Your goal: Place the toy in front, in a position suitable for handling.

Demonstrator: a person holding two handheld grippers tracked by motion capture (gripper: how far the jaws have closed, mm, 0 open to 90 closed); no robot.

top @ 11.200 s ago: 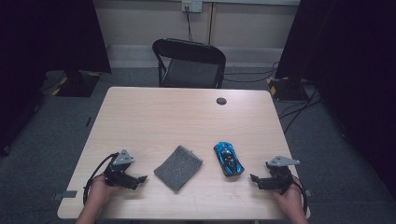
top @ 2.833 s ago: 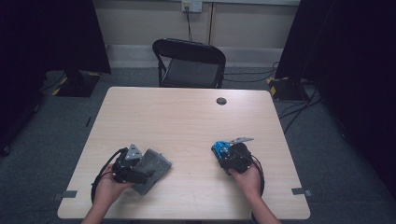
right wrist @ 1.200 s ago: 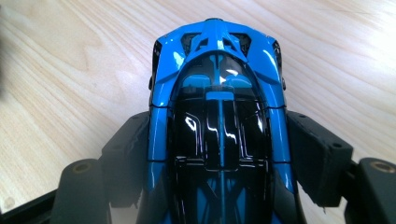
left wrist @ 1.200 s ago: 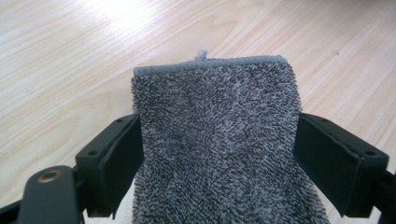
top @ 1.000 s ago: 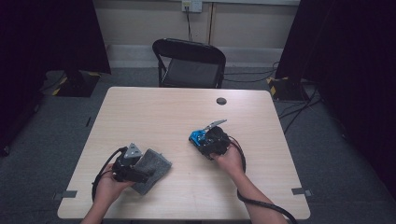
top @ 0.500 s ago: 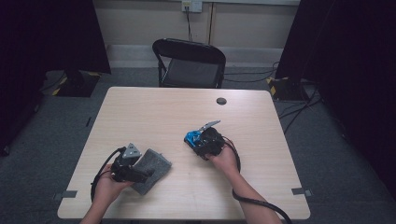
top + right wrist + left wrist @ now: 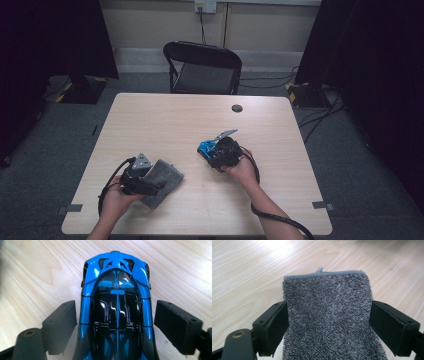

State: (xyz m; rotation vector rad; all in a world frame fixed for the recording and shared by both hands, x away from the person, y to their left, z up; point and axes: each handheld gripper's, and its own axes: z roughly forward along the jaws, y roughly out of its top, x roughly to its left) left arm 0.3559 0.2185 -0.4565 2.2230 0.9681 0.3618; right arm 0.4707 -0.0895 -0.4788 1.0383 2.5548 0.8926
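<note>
A blue and black toy car (image 7: 116, 302) rests on the wooden table (image 7: 175, 120), right of its middle, also seen from above as the car (image 7: 204, 148). My right gripper (image 7: 115, 312) straddles it; its jaws have just been opening, and a gap shows between each pad (image 7: 62, 322) and the car's sides. From above, the right gripper (image 7: 210, 152) points left. A grey terry cloth (image 7: 329, 315) lies at the front left, seen from above as the cloth (image 7: 167, 176). My left gripper (image 7: 328, 310) is shut on it, with both pads against its edges; from above the left gripper (image 7: 156, 186) points right.
A small dark round disc (image 7: 237, 108) lies near the table's far edge. A black folding chair (image 7: 202, 67) stands behind the table. Cables (image 7: 280, 220) trail from both grippers toward the front edge.
Since the earliest frame both grippers came in from the front corners onto the cloth and the car. The car was shifted left toward the middle. In the last half second both hands stayed put.
</note>
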